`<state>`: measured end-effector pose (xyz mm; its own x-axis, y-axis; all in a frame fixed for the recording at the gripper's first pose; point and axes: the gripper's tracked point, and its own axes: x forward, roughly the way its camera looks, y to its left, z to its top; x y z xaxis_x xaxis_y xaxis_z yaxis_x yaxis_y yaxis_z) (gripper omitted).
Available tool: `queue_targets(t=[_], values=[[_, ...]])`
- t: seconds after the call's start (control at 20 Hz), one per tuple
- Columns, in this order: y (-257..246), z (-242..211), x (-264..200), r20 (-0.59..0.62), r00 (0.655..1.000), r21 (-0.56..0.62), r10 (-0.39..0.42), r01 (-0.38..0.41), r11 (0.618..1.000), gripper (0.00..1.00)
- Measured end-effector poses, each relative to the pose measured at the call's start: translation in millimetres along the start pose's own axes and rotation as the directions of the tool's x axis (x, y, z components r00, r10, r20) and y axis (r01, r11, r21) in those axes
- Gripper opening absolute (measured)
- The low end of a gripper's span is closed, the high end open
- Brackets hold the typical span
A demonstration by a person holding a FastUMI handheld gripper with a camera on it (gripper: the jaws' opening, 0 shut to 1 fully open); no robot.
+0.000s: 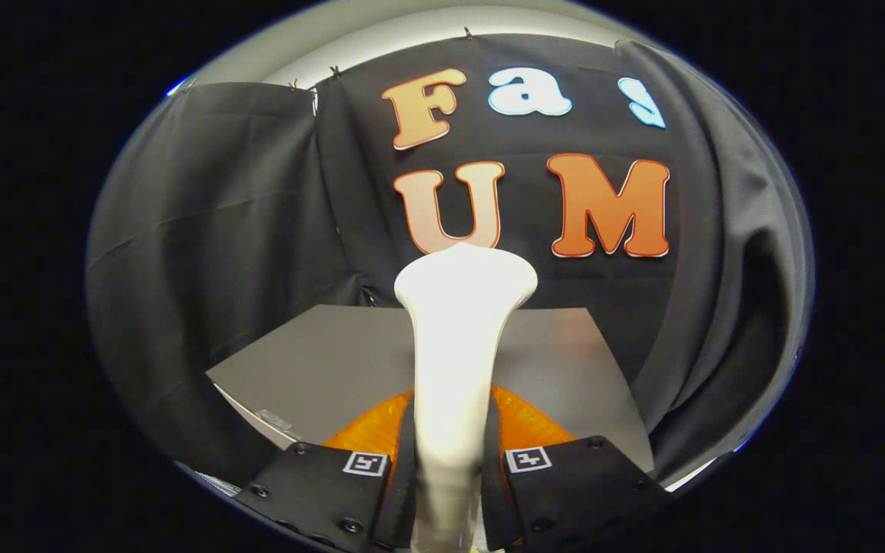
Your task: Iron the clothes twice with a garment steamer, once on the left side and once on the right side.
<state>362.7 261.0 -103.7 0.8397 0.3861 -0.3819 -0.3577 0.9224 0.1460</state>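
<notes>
Gripper: bottom centre of frame, nearest the lens. Both fingers close in on the white handle from left and right and press on it; clamped, no gap visible on either side.
Finger plates: two flat plates at lower left and lower right of centre, each with a small square marker near its inner top corner and a few screw heads along the edges.
Booth wall: black cloth, biggest thing in frame, fills the upper half and wraps down both sides. Creased on the left panel, hanging in loose folds at the right. Small clips hold it along the top edge.
Table: flat grey surface in the lower middle, beyond the fingers. Back edge meets the cloth; left edge runs diagonally towards lower left; bright glare patch on the right part.
Garment steamer: white, centre of frame, upright between the fingers. Narrow neck rises from the grip and flares into a wide rounded head just above the table's back edge, overlapping the cloth behind. Surface overexposed, no detail readable.
Orange item: low in the centre, just ahead of the fingers, showing either side of the steamer neck, lying on the table. Textured surface; cannot tell what it is, mostly hidden by fingers and steamer.
</notes>
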Motion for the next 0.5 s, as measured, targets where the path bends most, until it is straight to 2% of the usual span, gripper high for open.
queue_targets(t=[0.5], values=[[-17, 56, -139, 0.168, 0.983, -0.028, 0.076, -0.072, 0.997, 0.42]])
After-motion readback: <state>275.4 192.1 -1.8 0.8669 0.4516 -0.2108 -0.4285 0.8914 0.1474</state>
